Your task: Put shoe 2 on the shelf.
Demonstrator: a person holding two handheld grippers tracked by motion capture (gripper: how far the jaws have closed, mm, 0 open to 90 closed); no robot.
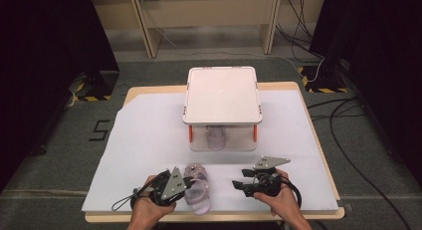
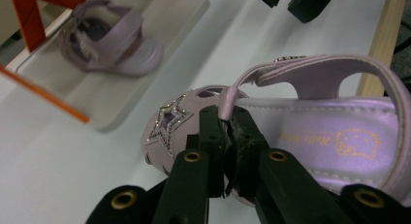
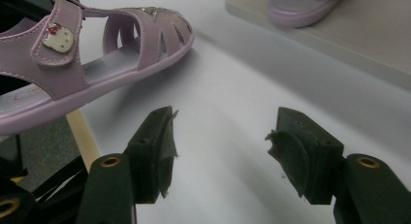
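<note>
Sandal: the sandal [image 1: 197, 189], lilac with a glittery star on the toe, sat at the lower centre of the high view, on the white sheet [image 1: 144, 140] near the table's front edge.
Left gripper: the left gripper [image 2: 227, 129] had its jaws closed on the sandal's thin centre strap, pinched just behind the star, at the middle of the left gripper view.
Sandal's lift: in the right gripper view its toe showed at the upper left, raised off the sheet with a shadow beneath; the heel strap carried a small cat-face badge.
Right gripper: the right gripper [image 3: 220, 136] had its jaws apart with nothing between them, over bare sheet; in the high view it sat lower right, just beside the sandal.
Box: a clear box [image 1: 222, 135] with a white lid and orange clips stood at the frame's centre.
Second sandal: a matching sandal [image 1: 217, 137] lay inside the box.
</note>
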